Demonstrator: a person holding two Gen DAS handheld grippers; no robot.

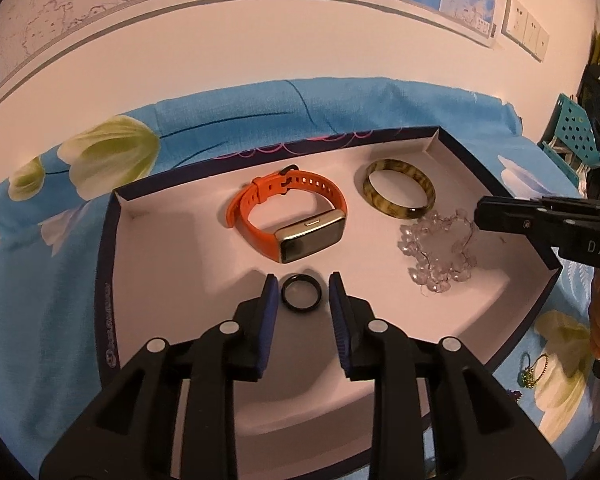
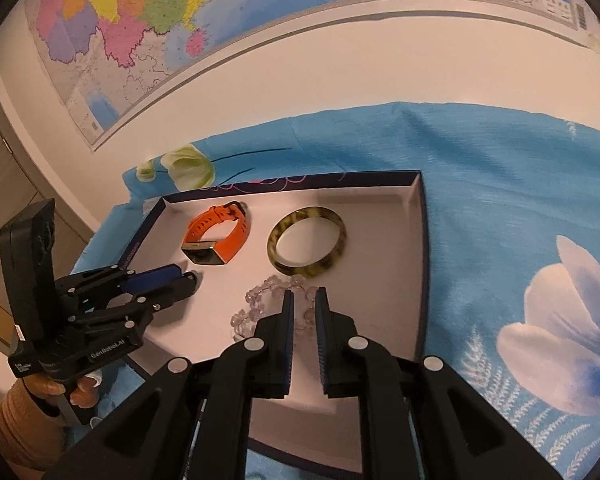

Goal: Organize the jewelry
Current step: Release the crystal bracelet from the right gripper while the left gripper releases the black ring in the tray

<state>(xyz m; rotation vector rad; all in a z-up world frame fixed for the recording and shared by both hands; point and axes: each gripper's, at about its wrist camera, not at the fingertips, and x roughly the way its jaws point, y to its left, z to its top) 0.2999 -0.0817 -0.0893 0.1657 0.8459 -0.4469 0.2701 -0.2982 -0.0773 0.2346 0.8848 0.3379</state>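
L gripper [image 1: 302,285] angled down, open astride black ring [image 1: 299,290]; R gripper [image 2: 304,300] down, slightly open over beads [image 2: 260,308].

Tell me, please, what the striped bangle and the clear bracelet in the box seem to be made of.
Striped bangle: probably resin or polished horn; glossy, with yellow-brown tiger-like streaks, slightly translucent.
Clear bracelet: faceted beads of glass or acrylic, pale pinkish and see-through, with glints on the cut faces. The pictures cannot settle which.

I log bare tray [image 1: 172,240] floor left of the orange watch [image 1: 288,216]; bangle [image 1: 400,194] and bead bracelet [image 1: 436,252] crowd its right.
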